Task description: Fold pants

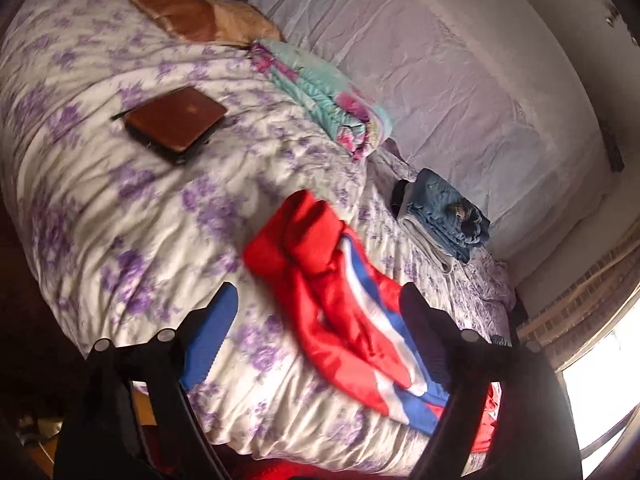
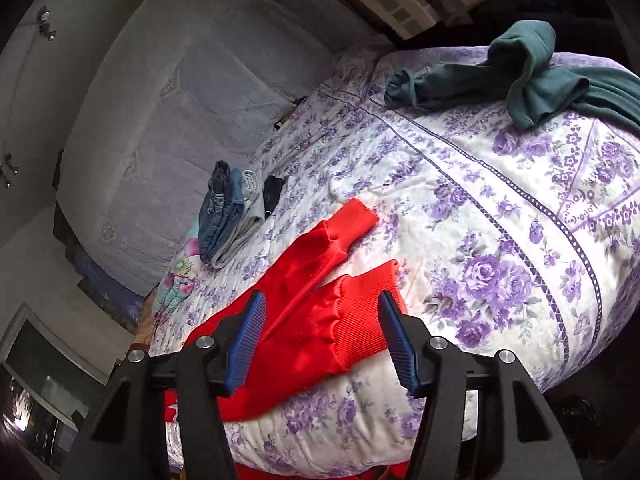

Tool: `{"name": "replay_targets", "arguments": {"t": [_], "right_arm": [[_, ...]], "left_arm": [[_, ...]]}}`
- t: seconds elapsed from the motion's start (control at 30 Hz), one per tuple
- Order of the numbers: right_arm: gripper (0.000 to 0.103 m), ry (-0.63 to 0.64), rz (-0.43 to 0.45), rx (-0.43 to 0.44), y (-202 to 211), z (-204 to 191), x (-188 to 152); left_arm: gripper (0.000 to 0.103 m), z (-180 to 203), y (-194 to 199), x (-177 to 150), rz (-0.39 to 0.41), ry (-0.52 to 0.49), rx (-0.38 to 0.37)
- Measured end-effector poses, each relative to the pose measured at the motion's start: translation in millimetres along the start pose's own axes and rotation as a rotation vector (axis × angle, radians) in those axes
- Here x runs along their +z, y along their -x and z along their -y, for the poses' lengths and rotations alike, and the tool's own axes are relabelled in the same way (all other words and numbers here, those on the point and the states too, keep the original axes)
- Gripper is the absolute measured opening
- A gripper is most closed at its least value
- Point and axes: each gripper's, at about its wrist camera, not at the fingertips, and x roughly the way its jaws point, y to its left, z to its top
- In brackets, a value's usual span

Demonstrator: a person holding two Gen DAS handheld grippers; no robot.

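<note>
Both handheld tools share one build: the left gripper (image 1: 316, 332) and right gripper (image 2: 322, 340) have matte black angular plastic arms, round silver screw heads at the pivots, and ridged blue pads (image 2: 247, 338) lining each finger's inner face.

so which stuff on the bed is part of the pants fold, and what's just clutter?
Job:
red pants
left gripper, open
right gripper, open

Lying about:
folded jeans stack
green garment
brown book
floral blanket
brown pillow
</note>
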Motion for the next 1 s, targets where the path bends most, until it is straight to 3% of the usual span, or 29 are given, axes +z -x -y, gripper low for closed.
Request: {"name": "replay_targets", "arguments": {"t": [0.23,0.43,0.57,0.63,0.7,0.8,0.9,1.0], "right_arm": [[0.059,0.059,-0.065,0.061,-16,-32,-13],[0.059,0.082,-0.139,0.080,-35,-45,-26],[0.059,0.069,-0.180,0.075,-49,-43,-30],[0.059,0.055,-0.199,0.080,-54,-41,-30],[0.059,0.037,-0.206,0.080,-58,-38,-27],[0.058,-0.001,-0.204,0.063,-59,-29,-21],[0.052,-0.059,-0.218,0.071,-65,-20,-14],[0.051,-0.086,-0.211,0.076,-70,-21,1]], "left_arm": [[0.081,19,-56,-2,-0.161,0.055,-0.054],[0.076,20,-78,-6,-0.186,0.084,-0.009],[0.068,30,-83,-1,-0.174,0.042,0.001],[0.062,31,-93,2,-0.189,0.039,0.007],[0.044,31,-105,4,-0.209,0.044,0.009],[0.026,31,-112,3,-0.213,0.027,0.016],[0.017,34,-106,6,-0.188,0.002,-0.013],[0.013,36,-102,13,-0.173,0.008,-0.044]]}}
